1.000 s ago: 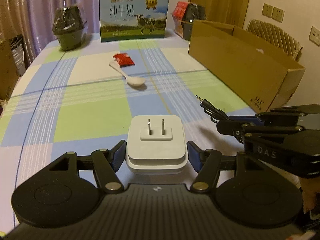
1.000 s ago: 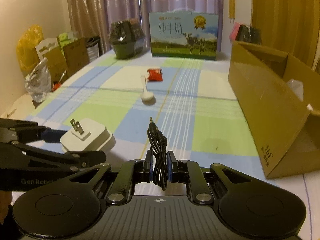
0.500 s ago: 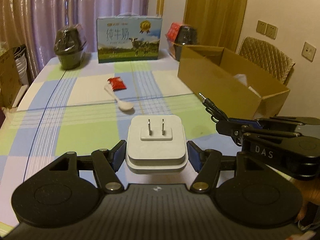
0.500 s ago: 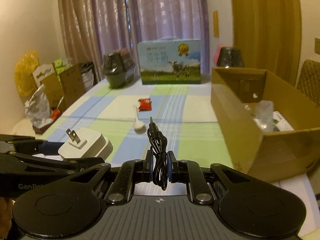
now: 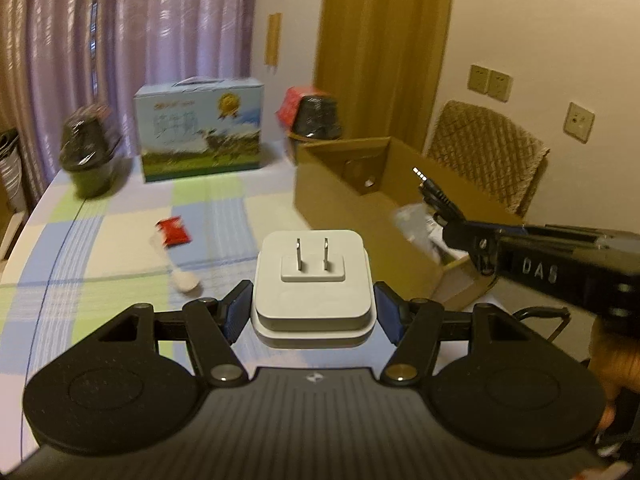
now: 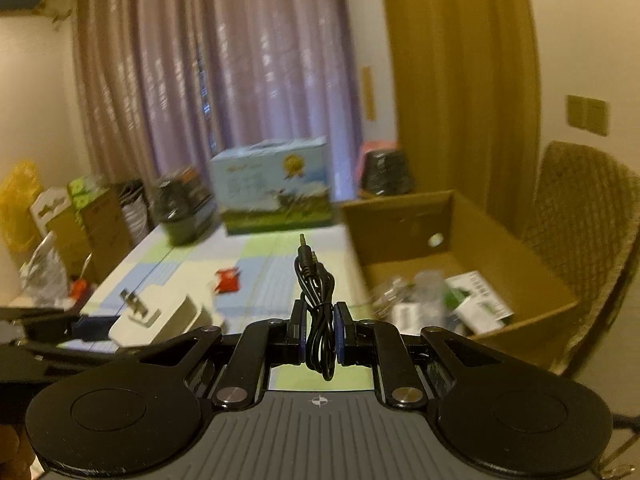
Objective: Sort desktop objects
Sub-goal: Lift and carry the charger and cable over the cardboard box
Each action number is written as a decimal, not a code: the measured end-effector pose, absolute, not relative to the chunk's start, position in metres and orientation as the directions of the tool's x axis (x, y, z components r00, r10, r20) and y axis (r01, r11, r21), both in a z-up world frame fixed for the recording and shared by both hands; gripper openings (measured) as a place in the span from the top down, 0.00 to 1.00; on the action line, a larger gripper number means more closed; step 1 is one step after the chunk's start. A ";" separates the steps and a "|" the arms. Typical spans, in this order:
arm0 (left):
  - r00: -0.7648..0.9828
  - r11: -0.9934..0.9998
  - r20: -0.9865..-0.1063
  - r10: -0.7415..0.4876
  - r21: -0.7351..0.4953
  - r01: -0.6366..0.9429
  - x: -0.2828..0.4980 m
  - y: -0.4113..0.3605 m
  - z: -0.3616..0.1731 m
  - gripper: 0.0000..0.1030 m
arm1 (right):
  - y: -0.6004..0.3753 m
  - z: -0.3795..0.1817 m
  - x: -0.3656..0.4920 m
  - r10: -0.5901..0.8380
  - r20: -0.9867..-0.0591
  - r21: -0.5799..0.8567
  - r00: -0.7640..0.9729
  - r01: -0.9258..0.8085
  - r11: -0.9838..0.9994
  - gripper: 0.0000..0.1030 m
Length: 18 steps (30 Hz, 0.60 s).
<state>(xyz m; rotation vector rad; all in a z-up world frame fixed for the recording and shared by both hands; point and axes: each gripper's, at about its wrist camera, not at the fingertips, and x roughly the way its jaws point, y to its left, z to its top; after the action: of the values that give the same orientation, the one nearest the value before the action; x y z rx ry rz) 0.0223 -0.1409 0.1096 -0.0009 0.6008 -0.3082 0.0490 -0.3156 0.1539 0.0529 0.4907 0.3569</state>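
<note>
Left wrist view has my left tool (image 5: pixel 313 312) pinching a white plug adapter (image 5: pixel 313 288) from both sides, prongs facing up toward the camera, and it's held up off the desk (image 5: pixel 120 248). Off to the right in that same view I can see my right tool (image 5: pixel 460 232) reaching out over the near end of the cardboard box (image 5: pixel 340 196), with the black audio cable (image 5: pixel 436 200) sticking out of its tip, jack end pointing up. Right wrist view confirms it: the right tool (image 6: pixel 320 338) is pressed together on the bundled cable (image 6: pixel 318 300), loops hanging just below the pads, and the box (image 6: pixel 400 232) sits ahead and to the right with some packets and clear wrapping already inside. On the checked cloth there's a red sachet (image 5: pixel 174 231) touching a white spoon (image 5: pixel 182 276), both well apart from the box. A blue milk carton (image 5: pixel 200 132) and a dark tub (image 5: pixel 86 152) stand at the far end. Everything's a bit blurry.
</note>
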 end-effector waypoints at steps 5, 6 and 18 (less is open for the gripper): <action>0.778 0.940 -0.541 -0.321 -0.083 0.330 0.035 -0.172 0.124 0.42 | -0.349 0.175 0.064 0.318 -0.433 0.130 0.843 -0.291 0.948 0.90; 0.776 0.937 -0.539 -0.328 -0.083 0.339 0.039 -0.179 0.126 0.42 | -0.355 0.177 0.067 0.311 -0.432 0.127 0.847 -0.284 0.950 0.90; 0.731 0.896 -0.544 -0.411 -0.092 0.435 0.085 -0.252 0.126 0.42 | -0.416 0.177 0.102 0.231 -0.448 0.100 0.864 -0.208 0.973 0.90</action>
<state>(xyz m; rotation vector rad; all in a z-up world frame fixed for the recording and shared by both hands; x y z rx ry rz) 0.0853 -0.2520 0.1262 0.0424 0.5882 -0.4659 0.1020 -0.4164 0.1770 0.0490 0.4757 0.2303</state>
